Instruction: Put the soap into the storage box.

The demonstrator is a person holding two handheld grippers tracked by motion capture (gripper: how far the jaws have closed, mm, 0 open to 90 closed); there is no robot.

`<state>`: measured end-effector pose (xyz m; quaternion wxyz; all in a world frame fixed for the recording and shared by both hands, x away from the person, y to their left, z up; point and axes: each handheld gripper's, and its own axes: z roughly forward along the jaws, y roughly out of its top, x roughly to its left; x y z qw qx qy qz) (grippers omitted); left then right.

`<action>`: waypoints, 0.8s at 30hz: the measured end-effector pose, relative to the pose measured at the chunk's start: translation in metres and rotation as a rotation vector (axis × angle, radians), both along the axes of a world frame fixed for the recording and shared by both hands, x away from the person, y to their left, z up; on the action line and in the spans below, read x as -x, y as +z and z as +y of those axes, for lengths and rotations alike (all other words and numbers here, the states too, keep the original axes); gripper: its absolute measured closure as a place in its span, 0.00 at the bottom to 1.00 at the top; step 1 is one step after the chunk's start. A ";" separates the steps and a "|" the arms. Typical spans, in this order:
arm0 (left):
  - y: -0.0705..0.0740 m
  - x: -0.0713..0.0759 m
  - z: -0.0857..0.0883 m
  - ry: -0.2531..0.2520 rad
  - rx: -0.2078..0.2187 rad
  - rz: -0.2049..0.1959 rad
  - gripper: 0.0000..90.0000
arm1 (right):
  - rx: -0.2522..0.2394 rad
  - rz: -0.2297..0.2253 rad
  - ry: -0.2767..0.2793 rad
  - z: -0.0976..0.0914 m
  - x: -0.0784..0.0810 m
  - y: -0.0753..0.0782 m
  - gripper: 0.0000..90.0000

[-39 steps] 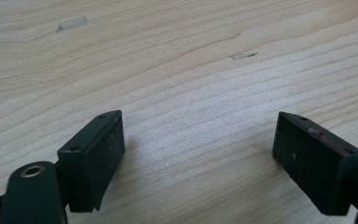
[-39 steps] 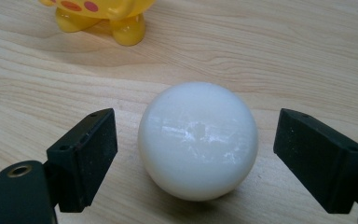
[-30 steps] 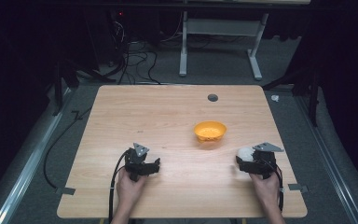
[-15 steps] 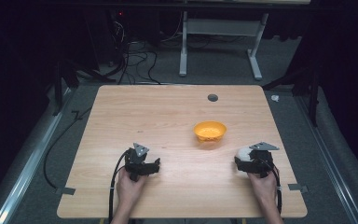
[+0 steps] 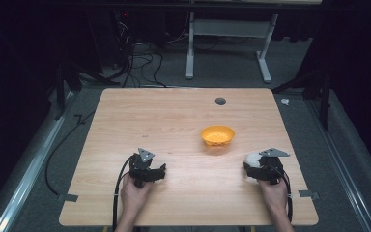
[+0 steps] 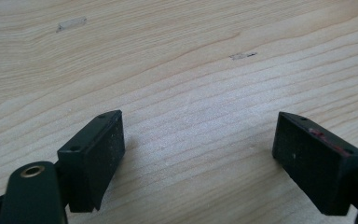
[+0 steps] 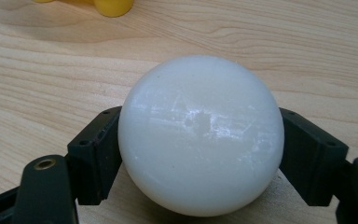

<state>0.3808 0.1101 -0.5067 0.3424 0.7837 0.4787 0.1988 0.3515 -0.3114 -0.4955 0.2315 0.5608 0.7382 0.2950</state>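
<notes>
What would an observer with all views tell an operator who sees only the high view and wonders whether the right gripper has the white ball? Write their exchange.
Operator: Are the fingers on the white ball?
Observer: Yes. The right gripper has its fingers against both sides of it; they have just been closing.
Operator: Ball's surface?
Observer: Smooth, faintly scuffed.
Operator: Left gripper?
Observer: Fingers wide apart, bare table between them.
</notes>
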 end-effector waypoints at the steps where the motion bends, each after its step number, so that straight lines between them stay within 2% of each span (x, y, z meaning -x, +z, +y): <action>1: 0.000 0.000 0.000 0.000 0.000 0.000 0.19 | -0.004 0.003 -0.002 0.000 0.000 0.000 0.26; 12: 0.000 0.000 0.000 0.000 0.000 0.000 0.19 | -0.024 -0.007 0.002 0.000 0.001 0.005 0.26; 24: 0.000 0.000 0.000 0.000 0.000 0.000 0.19 | -0.045 -0.035 0.039 0.008 0.002 0.020 0.26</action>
